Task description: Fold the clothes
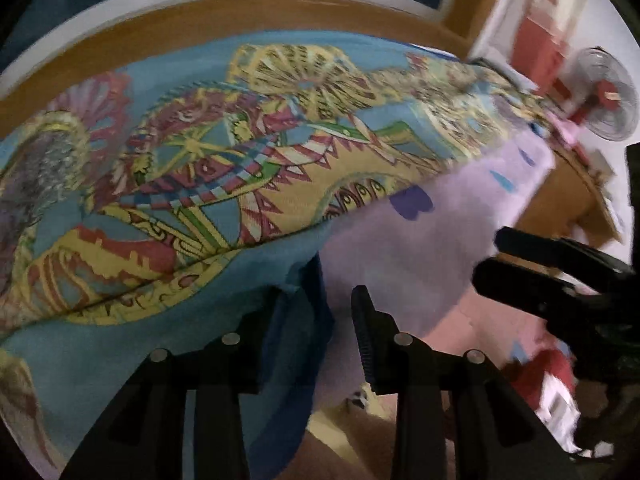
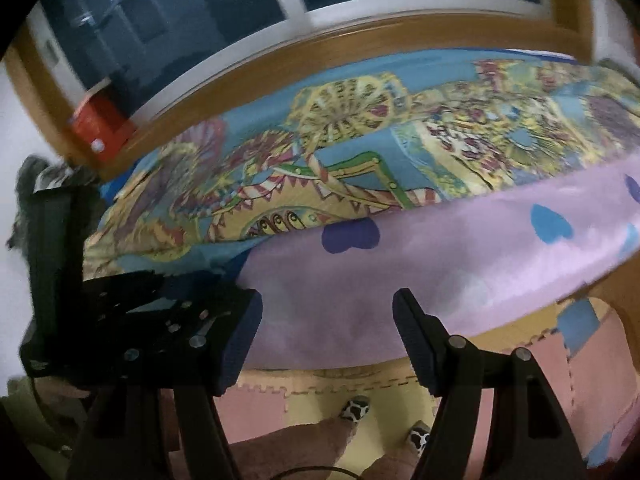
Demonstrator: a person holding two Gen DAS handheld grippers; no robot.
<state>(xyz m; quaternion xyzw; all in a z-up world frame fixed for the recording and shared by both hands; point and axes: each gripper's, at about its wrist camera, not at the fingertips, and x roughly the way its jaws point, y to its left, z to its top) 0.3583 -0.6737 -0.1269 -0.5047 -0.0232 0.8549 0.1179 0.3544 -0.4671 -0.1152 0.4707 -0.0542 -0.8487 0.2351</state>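
A home bedroom: a bed (image 2: 420, 280) with a lilac heart-print sheet stands under a wood-framed window (image 2: 224, 12), foam puzzle mats (image 2: 264, 404) cover the floor, and a standing fan (image 1: 608, 96) is at 2 o'clock.

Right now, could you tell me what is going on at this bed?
A person holds a gripper in each hand at the near edge of a bed. A colourful patterned cloth lies spread over a lilac sheet with hearts. The left gripper is open with a blue fold of the cloth between its fingers. The right gripper is open too, holding nothing.
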